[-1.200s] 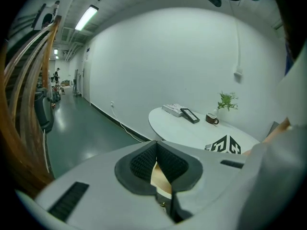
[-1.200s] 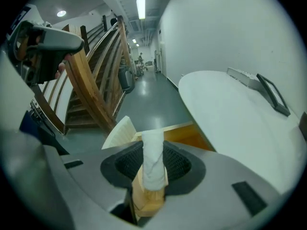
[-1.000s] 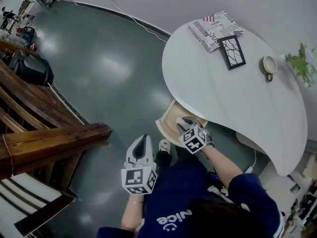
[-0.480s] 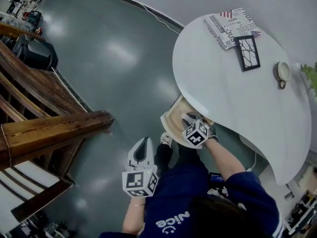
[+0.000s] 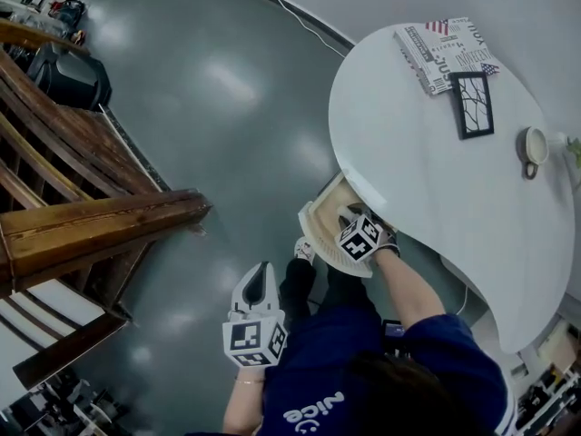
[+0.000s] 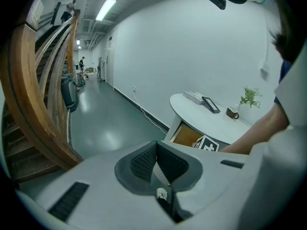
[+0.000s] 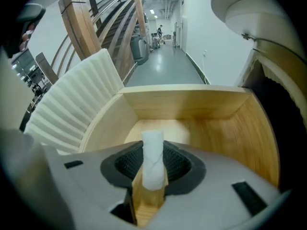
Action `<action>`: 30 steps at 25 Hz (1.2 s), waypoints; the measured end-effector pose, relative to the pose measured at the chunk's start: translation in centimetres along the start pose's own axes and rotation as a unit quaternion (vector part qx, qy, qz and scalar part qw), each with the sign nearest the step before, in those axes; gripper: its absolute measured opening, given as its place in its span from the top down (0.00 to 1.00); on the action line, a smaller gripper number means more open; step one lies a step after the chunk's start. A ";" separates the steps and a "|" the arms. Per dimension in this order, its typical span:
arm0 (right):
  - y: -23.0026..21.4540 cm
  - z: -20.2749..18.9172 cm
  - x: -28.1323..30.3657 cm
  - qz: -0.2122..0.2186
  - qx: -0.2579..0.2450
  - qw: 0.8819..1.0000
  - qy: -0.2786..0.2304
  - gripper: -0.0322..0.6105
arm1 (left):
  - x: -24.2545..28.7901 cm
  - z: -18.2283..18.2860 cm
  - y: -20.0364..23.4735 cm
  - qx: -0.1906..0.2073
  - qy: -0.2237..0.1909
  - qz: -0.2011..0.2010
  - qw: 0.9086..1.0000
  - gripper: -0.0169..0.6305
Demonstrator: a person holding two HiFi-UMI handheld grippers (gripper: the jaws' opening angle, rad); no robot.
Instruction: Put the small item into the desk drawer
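Observation:
The small item is a short white roll, and my right gripper is shut on it, holding it upright between the pads. It hangs inside the open wooden drawer, above the drawer's bare bottom. In the head view the right gripper reaches down into the drawer under the white desk's edge; the item is hidden there. My left gripper hangs apart over the floor, left of the person's legs. The left gripper has its pads touching at the tips, with nothing held.
The drawer's ribbed white front curves at the left. On the desk lie a magazine, a black picture frame and a cup. A wooden staircase stands at the left. The person's shoe is beside the drawer.
The right gripper has sunk deeper into the drawer with the white roll. The left gripper has dropped lower and drifted toward the person's body.

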State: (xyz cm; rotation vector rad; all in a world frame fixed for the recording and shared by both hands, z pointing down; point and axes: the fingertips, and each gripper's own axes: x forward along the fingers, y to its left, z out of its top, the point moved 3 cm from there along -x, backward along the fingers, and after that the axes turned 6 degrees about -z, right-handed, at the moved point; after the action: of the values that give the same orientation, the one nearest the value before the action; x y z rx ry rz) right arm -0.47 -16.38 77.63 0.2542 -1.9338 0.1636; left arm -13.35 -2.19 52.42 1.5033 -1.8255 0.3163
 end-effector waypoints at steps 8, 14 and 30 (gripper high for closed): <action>0.1 -0.9 2.4 0.011 -0.007 0.999 0.040 0.74 | -0.4 -1.0 0.2 -0.009 0.010 0.016 1.000 0.97; 0.4 -0.8 3.9 0.011 -0.028 0.998 0.054 0.74 | -0.6 -2.1 0.1 -0.010 0.019 0.028 0.999 0.97; 0.5 -0.3 3.3 0.013 0.009 0.998 0.059 0.58 | -1.0 -2.4 0.7 0.004 0.017 0.010 1.000 0.97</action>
State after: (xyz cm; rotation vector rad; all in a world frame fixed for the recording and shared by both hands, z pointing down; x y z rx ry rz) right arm -1.47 -16.16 80.81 0.2268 -1.8202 0.2089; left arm -13.01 0.21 53.59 1.4766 -1.8157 0.3576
